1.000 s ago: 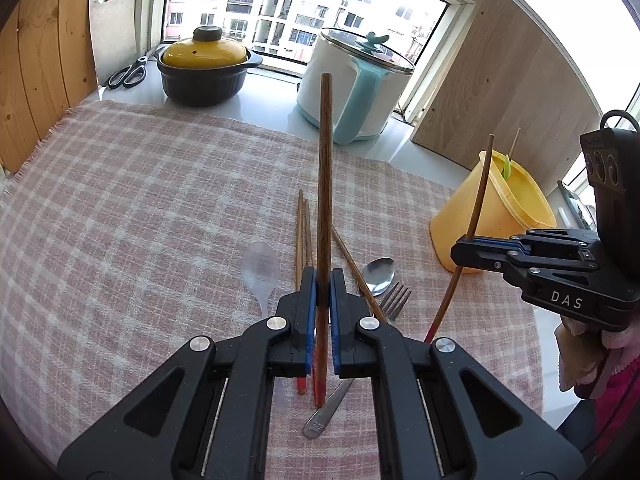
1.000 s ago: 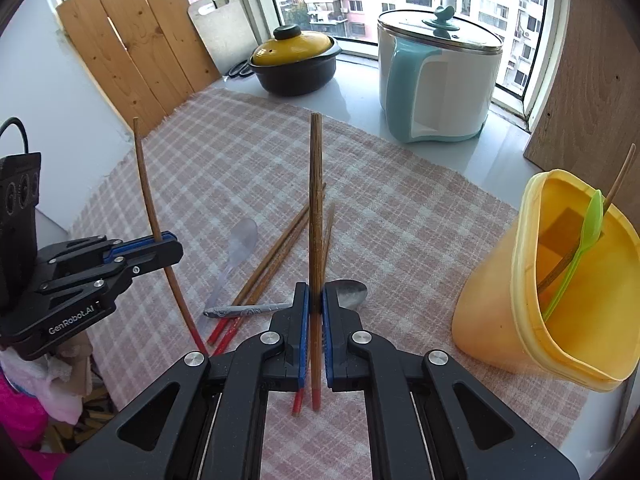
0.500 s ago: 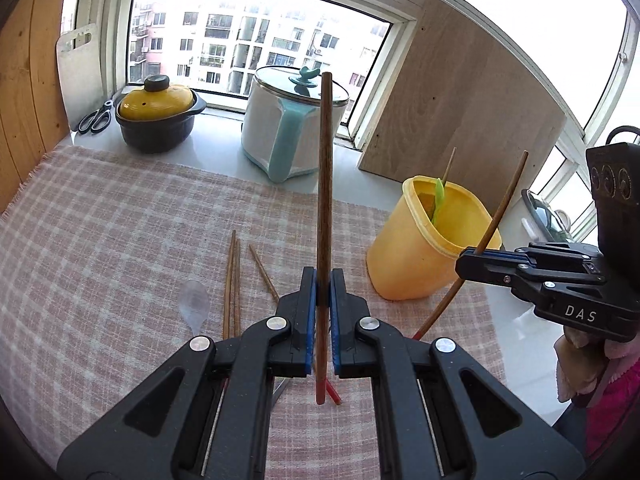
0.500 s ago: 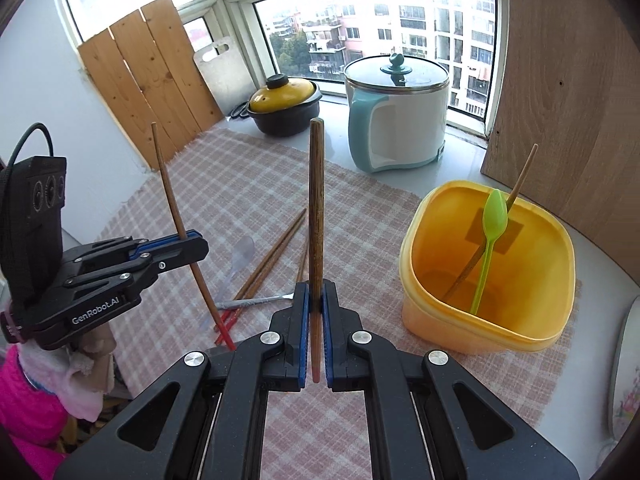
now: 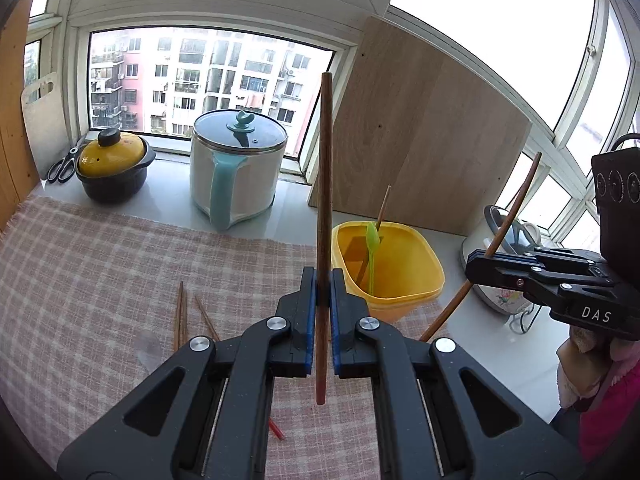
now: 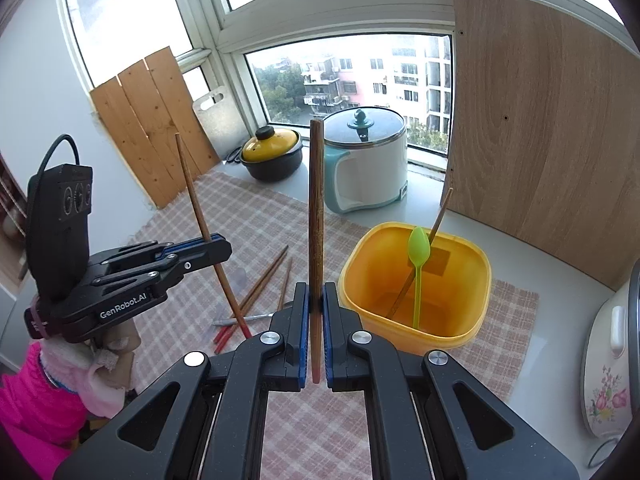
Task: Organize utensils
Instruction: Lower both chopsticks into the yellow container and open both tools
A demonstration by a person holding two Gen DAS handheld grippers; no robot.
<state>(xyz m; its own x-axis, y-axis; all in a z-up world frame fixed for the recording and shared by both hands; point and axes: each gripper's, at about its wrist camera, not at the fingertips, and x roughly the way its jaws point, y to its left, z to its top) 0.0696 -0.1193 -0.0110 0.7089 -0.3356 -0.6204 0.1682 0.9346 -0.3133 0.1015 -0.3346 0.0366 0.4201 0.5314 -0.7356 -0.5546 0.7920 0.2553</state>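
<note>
My left gripper (image 5: 323, 288) is shut on a brown chopstick (image 5: 324, 184) that stands upright, lifted above the checked cloth. My right gripper (image 6: 315, 300) is shut on a second chopstick (image 6: 316, 208), also upright. Each gripper shows in the other's view: the right gripper (image 5: 476, 266) at the right, the left gripper (image 6: 218, 246) at the left. The yellow tub (image 5: 400, 304) (image 6: 486, 280) stands just beyond both, holding a green spoon (image 6: 418, 256) and one chopstick. Several chopsticks (image 6: 264, 280) and a metal utensil handle (image 6: 240, 319) lie on the cloth.
On the sill behind stand a white-and-teal pot (image 5: 236, 176), a black pot with a yellow lid (image 5: 112, 168) and scissors (image 5: 62, 166). A wooden board (image 5: 420, 152) leans behind the tub. A flowered rice cooker (image 6: 608, 380) sits right of the cloth.
Both grippers have risen with their chopsticks and moved toward the yellow tub, which now lies just ahead of them. The utensils on the cloth have dropped lower in view.
</note>
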